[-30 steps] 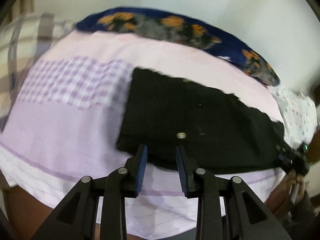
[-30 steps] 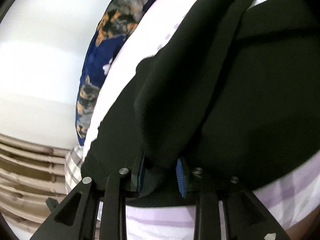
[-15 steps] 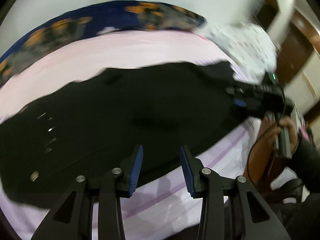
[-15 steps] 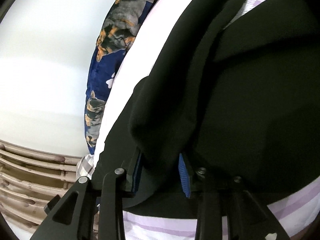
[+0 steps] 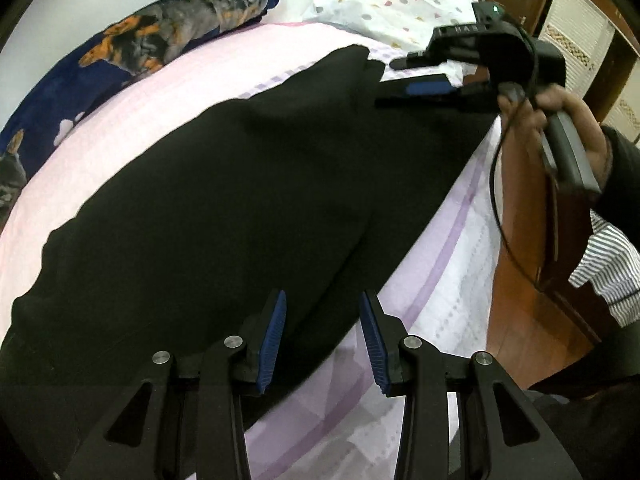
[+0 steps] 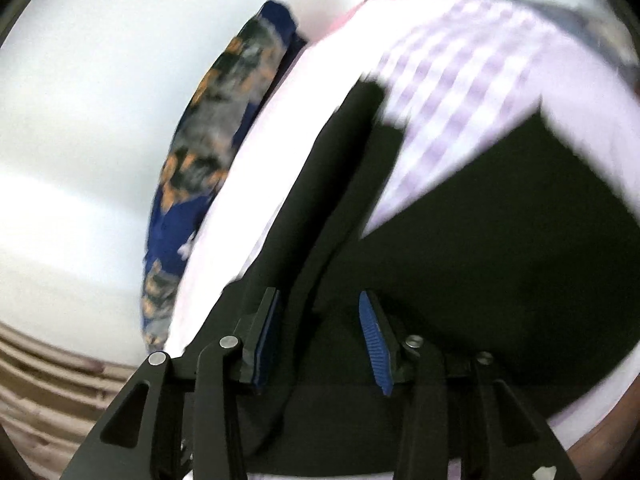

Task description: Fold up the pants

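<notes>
Black pants (image 5: 248, 208) lie spread on a pink and lilac bed sheet (image 5: 168, 88). My left gripper (image 5: 322, 340) is open and empty, with the near edge of the pants between and under its fingers. My right gripper (image 5: 420, 76) shows at the far end of the pants in the left wrist view, held in a hand, jaws apart over the cloth. In the right wrist view the right gripper (image 6: 318, 336) is open, a raised fold of the pants (image 6: 320, 216) running between its blue pads without being pinched.
A dark blue pillow (image 5: 160, 40) with an orange print lies along the far edge of the bed. A white dotted cloth (image 5: 400, 4) lies at the far right. A wooden bed frame (image 5: 520, 264) and doors stand to the right.
The right gripper has opened and let go of the pants fold, which now lies lower. The left gripper has swung right along the pants toward the right gripper.
</notes>
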Action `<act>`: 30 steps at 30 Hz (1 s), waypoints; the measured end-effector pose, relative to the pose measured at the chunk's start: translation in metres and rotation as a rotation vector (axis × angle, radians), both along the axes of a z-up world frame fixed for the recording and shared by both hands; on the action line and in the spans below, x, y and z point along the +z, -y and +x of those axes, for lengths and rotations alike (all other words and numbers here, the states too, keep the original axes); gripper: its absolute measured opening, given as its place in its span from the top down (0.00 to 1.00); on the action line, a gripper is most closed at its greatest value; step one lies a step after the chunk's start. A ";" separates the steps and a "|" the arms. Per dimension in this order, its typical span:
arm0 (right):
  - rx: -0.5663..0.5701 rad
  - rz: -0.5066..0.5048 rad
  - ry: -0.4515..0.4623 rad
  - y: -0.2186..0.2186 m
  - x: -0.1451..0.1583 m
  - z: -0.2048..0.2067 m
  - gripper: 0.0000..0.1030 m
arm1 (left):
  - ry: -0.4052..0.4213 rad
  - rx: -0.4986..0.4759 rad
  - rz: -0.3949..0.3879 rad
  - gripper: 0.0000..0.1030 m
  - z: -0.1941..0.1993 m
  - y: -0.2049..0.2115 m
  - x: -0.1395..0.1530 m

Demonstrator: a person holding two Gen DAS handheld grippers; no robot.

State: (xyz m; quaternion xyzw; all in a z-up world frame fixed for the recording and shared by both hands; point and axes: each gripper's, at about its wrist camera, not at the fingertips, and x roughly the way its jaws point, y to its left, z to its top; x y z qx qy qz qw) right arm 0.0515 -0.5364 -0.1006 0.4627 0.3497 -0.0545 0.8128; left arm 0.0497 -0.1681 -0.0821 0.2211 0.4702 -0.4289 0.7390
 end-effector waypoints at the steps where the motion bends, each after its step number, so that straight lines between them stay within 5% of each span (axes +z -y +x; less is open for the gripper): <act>1: -0.005 -0.008 -0.005 0.007 -0.001 0.003 0.62 | 0.000 0.004 0.008 0.61 0.001 0.001 -0.002; 9: -0.046 -0.045 -0.055 0.049 -0.007 0.037 0.66 | 0.017 0.027 0.023 0.63 0.006 0.006 -0.012; 17: -0.046 -0.029 -0.087 0.057 -0.009 0.058 0.94 | 0.043 0.021 0.005 0.84 0.008 0.010 -0.012; 30: 0.040 -0.040 0.124 0.029 0.088 0.072 0.96 | 0.032 0.055 -0.076 0.95 0.015 0.001 0.002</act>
